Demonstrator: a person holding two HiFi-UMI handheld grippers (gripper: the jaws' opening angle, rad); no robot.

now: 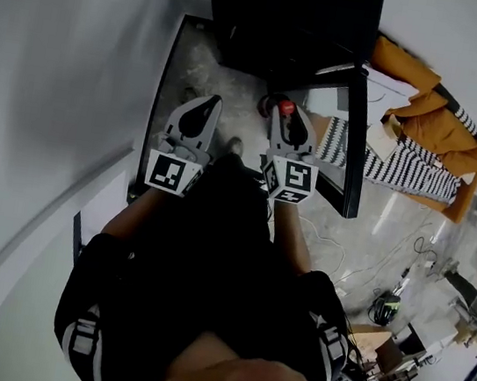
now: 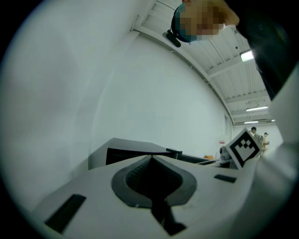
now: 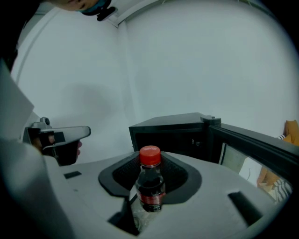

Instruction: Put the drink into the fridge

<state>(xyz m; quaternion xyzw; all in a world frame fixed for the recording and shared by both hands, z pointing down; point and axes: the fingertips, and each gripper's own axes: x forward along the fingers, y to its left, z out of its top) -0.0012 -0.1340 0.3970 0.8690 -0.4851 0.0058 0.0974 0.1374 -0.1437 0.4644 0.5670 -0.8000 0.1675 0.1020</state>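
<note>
Stands at the carry step: grips the drink bottle point(image 3: 150, 184) in the right tongs point(image 1: 283, 116), pads closed on the body below the red cap point(image 3: 150, 155), cap end leading away from the handle. Has not yet reached the fridge point(image 3: 173, 133); hangs in the air well short of its opening. Finds the door point(image 3: 254, 147) already swung open to the right, so needs no door work first.

Calls next, by the look of it, for a forward reach:
- bring the right tongs up to the dark opening;
- pass clear of the door's edge on the right;
- go in and set the bottle's base down inside;
- only then let the pads part.

Cannot read the inside from here, too dark to tell shelves or free room, so asks for a slow, watched entry. Risks a topple on release, judging by the tall, narrow shape.

As to pose:
- Holds both forearms out ahead of the body, side by side, tips towards the fridge.
- Carries the left tongs point(image 1: 205, 107) closed on nothing, tips meeting, just beside the right pair and about level with it.
- Aims the right pair at the fridge front.
- Aims the left pair more at the fridge's left side and the pale wall point(image 2: 154, 93) behind.
</note>
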